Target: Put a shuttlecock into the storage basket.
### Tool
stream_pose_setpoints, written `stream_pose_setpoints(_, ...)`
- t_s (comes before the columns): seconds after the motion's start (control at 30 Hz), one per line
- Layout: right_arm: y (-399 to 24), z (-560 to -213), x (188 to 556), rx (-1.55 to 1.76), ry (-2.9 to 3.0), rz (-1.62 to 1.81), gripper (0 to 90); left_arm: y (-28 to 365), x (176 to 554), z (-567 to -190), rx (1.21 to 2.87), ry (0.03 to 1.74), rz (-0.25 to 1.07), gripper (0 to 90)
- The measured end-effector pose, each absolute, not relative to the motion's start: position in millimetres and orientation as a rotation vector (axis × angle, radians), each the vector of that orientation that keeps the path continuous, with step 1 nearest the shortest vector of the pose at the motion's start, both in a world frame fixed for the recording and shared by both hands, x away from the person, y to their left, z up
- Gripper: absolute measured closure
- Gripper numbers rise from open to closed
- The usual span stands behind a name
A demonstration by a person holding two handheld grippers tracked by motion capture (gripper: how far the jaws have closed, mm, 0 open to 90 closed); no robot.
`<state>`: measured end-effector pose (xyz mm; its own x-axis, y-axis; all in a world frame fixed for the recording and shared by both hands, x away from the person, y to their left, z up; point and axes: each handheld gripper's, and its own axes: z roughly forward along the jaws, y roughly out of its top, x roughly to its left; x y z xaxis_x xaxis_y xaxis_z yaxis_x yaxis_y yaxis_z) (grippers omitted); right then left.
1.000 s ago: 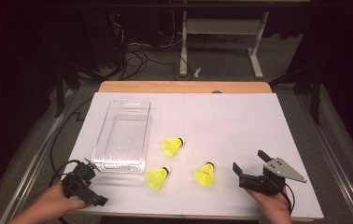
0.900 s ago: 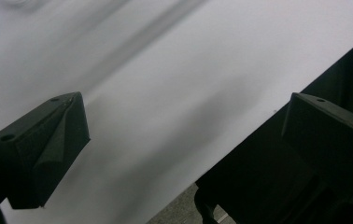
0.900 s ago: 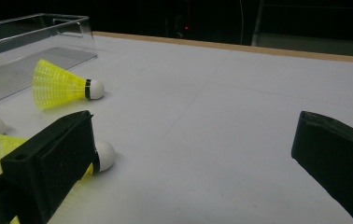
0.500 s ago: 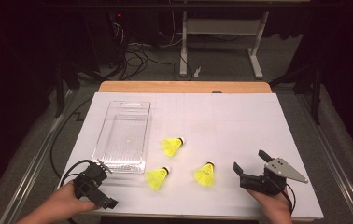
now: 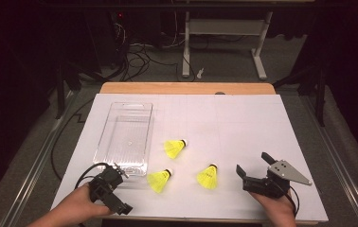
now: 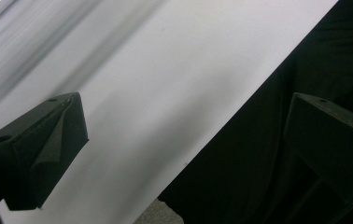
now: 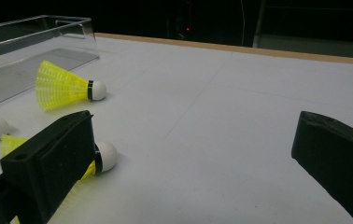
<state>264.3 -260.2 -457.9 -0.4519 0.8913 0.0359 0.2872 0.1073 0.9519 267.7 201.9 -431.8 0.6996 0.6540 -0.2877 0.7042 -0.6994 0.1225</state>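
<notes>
Three yellow shuttlecocks with white corks lie on the white table sheet (image 5: 243,123): one (image 5: 174,148) beside the clear tray (image 5: 125,137), one (image 5: 158,179) near the tray's front corner, one (image 5: 207,176) to its right. My left gripper (image 5: 113,189) is at the front left edge, jaws open and empty (image 6: 186,100); its view is blurred and looks across the sheet's edge. My right gripper (image 5: 253,163) rests at the front right, open (image 7: 193,116), just right of the nearest shuttlecock (image 7: 105,156), whose skirt its left jaw partly hides. The one (image 7: 65,86) by the tray (image 7: 34,28) lies farther off.
A wooden table edge (image 5: 186,88) runs along the far side. Beyond it are cables and a metal stand (image 5: 224,28) on the floor. Dark floor lies to both sides of the table.
My left gripper has slid to the right along the front edge, toward the tray's near corner. The right gripper and the shuttlecocks have stayed put.
</notes>
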Motion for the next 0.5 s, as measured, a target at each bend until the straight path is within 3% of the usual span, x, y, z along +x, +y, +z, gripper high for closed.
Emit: stream_pose_setpoints(0.5,-260,-458,264,1.145,1.814,1.359,0.2,168,268,-430,2.709,1.005,-0.371,1.6)
